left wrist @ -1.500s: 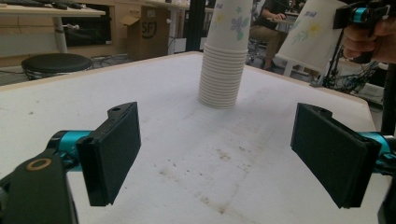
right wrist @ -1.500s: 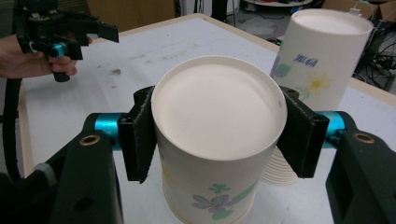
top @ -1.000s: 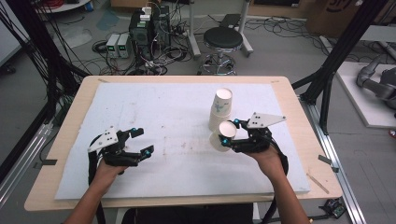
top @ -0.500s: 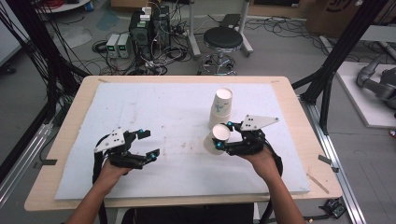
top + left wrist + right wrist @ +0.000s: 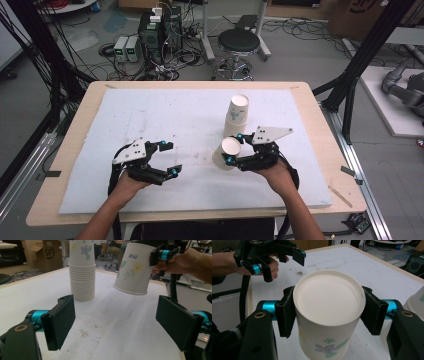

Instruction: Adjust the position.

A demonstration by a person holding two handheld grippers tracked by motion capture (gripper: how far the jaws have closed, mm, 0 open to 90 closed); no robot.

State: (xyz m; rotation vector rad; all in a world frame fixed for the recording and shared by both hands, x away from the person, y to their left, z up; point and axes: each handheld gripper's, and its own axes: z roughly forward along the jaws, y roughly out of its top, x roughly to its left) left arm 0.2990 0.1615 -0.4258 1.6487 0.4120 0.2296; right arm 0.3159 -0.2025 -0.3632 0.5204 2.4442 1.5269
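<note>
One paper cup point(image 5: 226, 152) hangs tilted above the white mat point(image 5: 165, 115), just in front of the stack of cups point(image 5: 236, 114), with its flowered wall pinched between the jaws of the right gripper point(image 5: 234, 148). Well apart to the left, the left gripper point(image 5: 168, 158) hovers over the mat with its jaws spread wide around nothing.

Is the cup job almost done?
Just starting, it seems. One cup is off the stack; the right gripper holds it tilted above the table. The left gripper is open and holds nothing. No cup is set down yet, and many remain stacked.
</note>
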